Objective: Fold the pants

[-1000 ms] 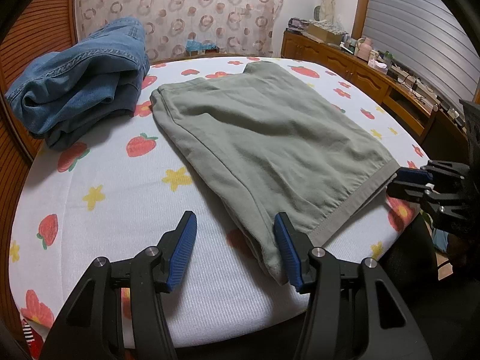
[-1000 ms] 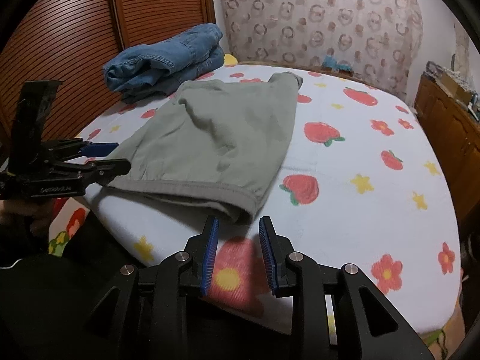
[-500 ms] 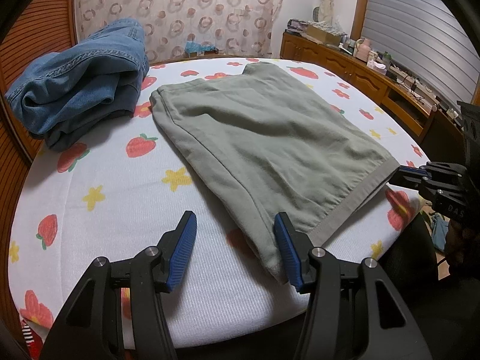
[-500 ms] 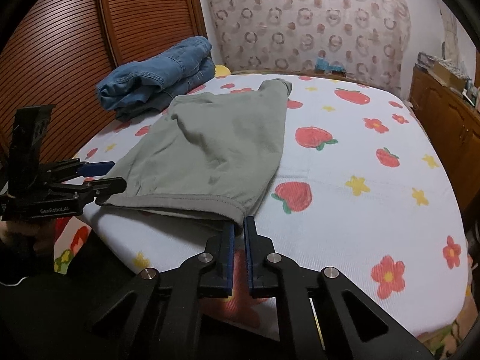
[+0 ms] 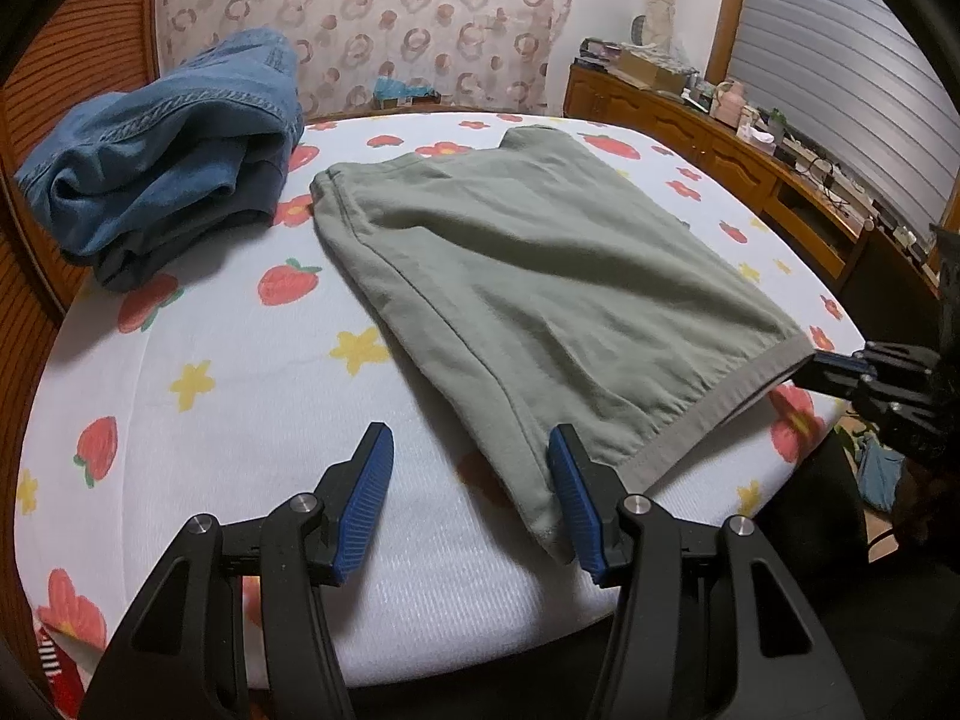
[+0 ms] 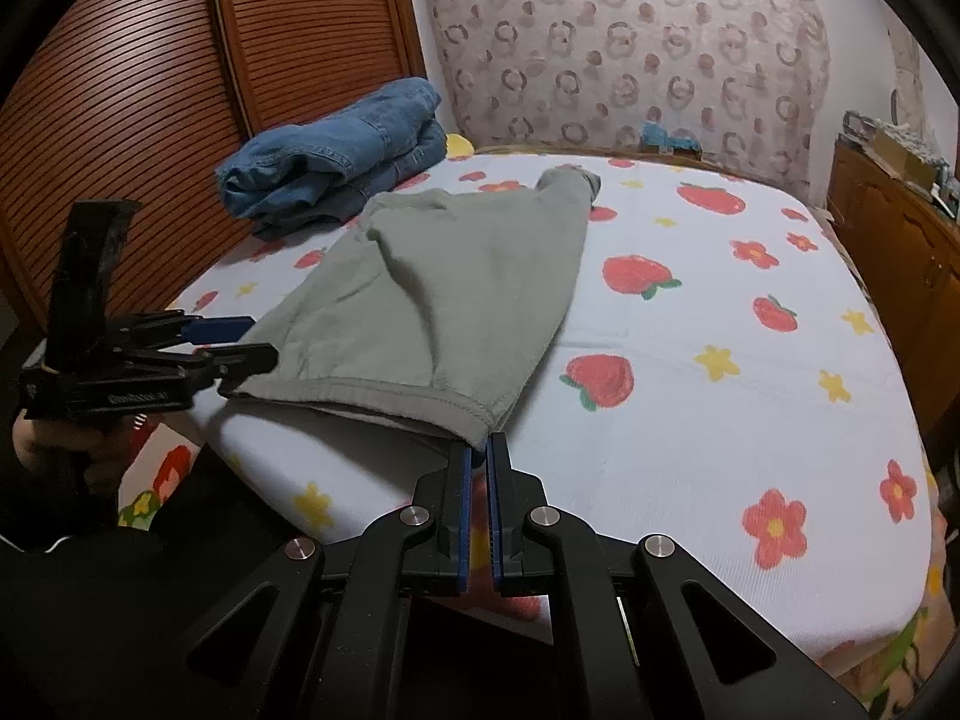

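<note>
Olive-green pants (image 5: 540,276) lie flat on a bed with a white sheet printed with strawberries and flowers (image 5: 198,432); they also show in the right wrist view (image 6: 438,300). My left gripper (image 5: 471,480) is open at the near waistband corner, its right finger (image 5: 570,498) beside the cloth edge. My right gripper (image 6: 477,462) is nearly shut at the other waistband corner (image 6: 474,420), with the cloth tip between the pads. The right gripper also shows in the left wrist view (image 5: 840,369). The left gripper shows in the right wrist view (image 6: 240,342).
A folded pile of blue jeans (image 5: 168,144) sits at the far left of the bed. A wooden slatted wardrobe (image 6: 150,108) stands behind it. A wooden sideboard with clutter (image 5: 750,150) runs along the right. The bed edge drops off just below the grippers.
My right gripper has moved in to the waistband corner and closed from open to nearly shut on it. The left gripper has stayed open in place.
</note>
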`<state>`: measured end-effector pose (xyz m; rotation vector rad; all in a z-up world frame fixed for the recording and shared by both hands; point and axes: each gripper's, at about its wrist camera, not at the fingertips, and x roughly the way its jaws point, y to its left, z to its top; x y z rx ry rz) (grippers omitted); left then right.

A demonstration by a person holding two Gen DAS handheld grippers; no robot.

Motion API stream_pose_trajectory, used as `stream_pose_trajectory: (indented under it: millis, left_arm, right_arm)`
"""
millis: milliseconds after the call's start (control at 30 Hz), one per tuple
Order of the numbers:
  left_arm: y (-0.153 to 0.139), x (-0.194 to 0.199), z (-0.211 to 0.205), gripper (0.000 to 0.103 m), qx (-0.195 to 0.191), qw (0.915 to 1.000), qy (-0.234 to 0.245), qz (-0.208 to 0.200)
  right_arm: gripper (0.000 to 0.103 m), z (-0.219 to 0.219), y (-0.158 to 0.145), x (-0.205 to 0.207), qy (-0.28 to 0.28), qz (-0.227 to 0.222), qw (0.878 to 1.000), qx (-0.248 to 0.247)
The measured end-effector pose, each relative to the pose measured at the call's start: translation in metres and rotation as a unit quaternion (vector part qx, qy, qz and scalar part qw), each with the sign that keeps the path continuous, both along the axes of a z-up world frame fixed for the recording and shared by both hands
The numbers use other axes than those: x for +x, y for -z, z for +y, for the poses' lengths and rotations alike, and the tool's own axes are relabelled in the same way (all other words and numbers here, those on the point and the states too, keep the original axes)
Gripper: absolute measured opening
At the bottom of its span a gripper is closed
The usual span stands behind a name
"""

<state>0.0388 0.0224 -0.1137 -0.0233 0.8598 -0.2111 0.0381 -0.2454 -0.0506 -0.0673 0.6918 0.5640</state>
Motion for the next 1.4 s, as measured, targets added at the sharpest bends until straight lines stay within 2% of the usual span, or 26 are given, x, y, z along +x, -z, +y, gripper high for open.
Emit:
stream_pose_trajectory:
  millis: [200, 433, 800, 867, 900, 1033, 1200, 1400]
  left_arm:
    - [-0.001, -0.009, 0.001, 0.054, -0.003, 1.0, 0.004, 0.0]
    - [-0.003, -0.025, -0.002, 0.038, -0.021, 0.9995, 0.023, 0.001]
    - [0.0, -0.031, -0.009, 0.038, -0.026, 0.9991, 0.032, 0.004]
    - [0.0, -0.03, -0.011, 0.023, -0.031, 0.9987, 0.041, 0.004]
    - [0.0, -0.031, -0.012, 0.019, -0.04, 0.9982, 0.045, 0.005]
    - [-0.004, -0.033, -0.013, 0.011, -0.033, 0.9983, 0.047, -0.005]
    - [-0.014, -0.035, -0.011, 0.009, -0.037, 0.9981, 0.047, -0.016]
    - [-0.039, -0.045, 0.002, 0.009, -0.052, 0.9965, 0.026, -0.06]
  right_arm:
    - [0.004, 0.005, 0.002, 0.003, 0.001, 0.002, 1.0, -0.008]
    - [0.004, 0.008, 0.003, 0.006, 0.003, 0.004, 1.0, -0.013]
    - [0.004, 0.004, 0.005, 0.006, 0.002, 0.007, 1.0, -0.006]
    - [0.004, 0.004, 0.005, 0.006, 0.003, 0.008, 1.0, -0.004]
    - [0.004, 0.004, 0.005, 0.006, 0.002, 0.009, 1.0, -0.003]
    - [0.004, 0.003, 0.004, 0.007, 0.0, 0.007, 1.0, -0.001]
    - [0.004, 0.004, 0.001, 0.006, -0.008, 0.005, 1.0, 0.004]
    - [0.004, 0.002, -0.015, -0.004, -0.026, 0.003, 0.999, 0.024]
